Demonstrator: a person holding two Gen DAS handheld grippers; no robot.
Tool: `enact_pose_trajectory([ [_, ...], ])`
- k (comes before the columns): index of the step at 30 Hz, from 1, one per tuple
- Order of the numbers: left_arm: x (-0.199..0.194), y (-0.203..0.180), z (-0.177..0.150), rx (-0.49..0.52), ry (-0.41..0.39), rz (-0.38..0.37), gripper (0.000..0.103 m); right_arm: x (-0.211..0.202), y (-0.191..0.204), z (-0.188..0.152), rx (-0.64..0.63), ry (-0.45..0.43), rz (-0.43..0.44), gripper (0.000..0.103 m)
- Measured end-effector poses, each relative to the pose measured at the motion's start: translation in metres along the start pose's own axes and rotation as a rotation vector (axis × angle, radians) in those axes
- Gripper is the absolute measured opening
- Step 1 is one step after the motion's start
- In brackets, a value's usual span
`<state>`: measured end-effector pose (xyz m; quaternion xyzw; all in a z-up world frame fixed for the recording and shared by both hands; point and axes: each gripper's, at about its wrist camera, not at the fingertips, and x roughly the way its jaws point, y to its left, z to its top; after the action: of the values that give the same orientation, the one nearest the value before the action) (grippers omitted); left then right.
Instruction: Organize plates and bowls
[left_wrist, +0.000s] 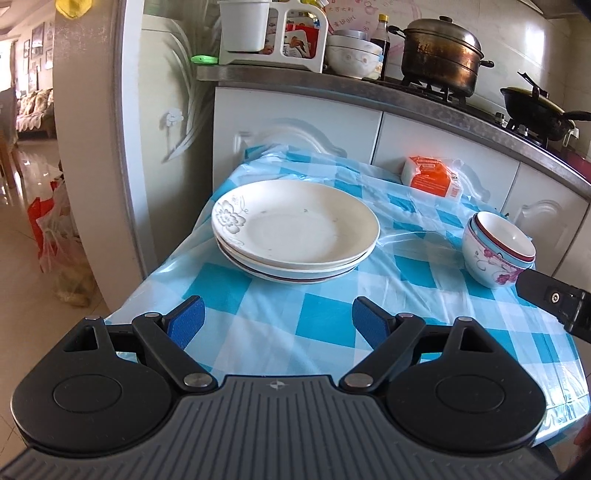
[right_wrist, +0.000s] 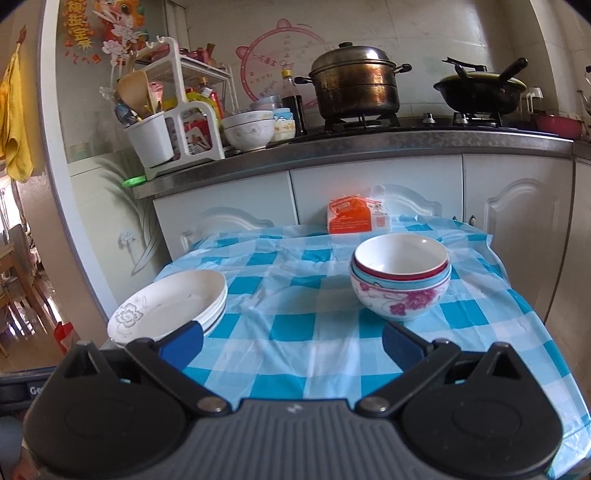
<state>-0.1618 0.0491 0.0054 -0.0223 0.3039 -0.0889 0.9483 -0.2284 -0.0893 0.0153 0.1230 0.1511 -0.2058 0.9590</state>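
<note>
Plates (left_wrist: 295, 225) stacked bench-left | bowls (right_wrist: 400, 275) nested bench-right | left tool (left_wrist: 277, 321), right tool (right_wrist: 291, 341) both agape, empty | advice: grip rims squarely, lift level.

The middle of the table (right_wrist: 295, 354) is bare cloth, so a gripper can pass there. The pile of plates (left_wrist: 295, 229) fills the left side, right up to the left edge. The stack of bowls (right_wrist: 400, 275) stands near the right edge. An orange pack (right_wrist: 351, 219) sits at the back edge, against the cupboard doors (right_wrist: 369, 177). Between plates and bowls there is a wide open path.
</note>
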Motion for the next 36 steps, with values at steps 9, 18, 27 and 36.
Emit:
enact_pose_trajectory([
  [9, -0.003, -0.005, -0.004, 0.018, 0.0, 0.014, 0.103, -0.003, -0.003, -0.004, 0.024, -0.002, 0.017, 0.102],
  [18, -0.005, -0.011, -0.006, 0.052, -0.016, 0.012, 0.103, -0.008, -0.004, -0.01, 0.0, -0.035, 0.024, 0.102],
  [27, -0.001, -0.014, -0.009, 0.063, -0.021, -0.003, 0.103, -0.008, -0.004, -0.017, -0.049, -0.06, 0.054, 0.102],
  [36, 0.007, -0.018, -0.012, 0.08, 0.004, -0.015, 0.103, -0.002, -0.014, -0.021, -0.006, -0.037, 0.067, 0.102],
])
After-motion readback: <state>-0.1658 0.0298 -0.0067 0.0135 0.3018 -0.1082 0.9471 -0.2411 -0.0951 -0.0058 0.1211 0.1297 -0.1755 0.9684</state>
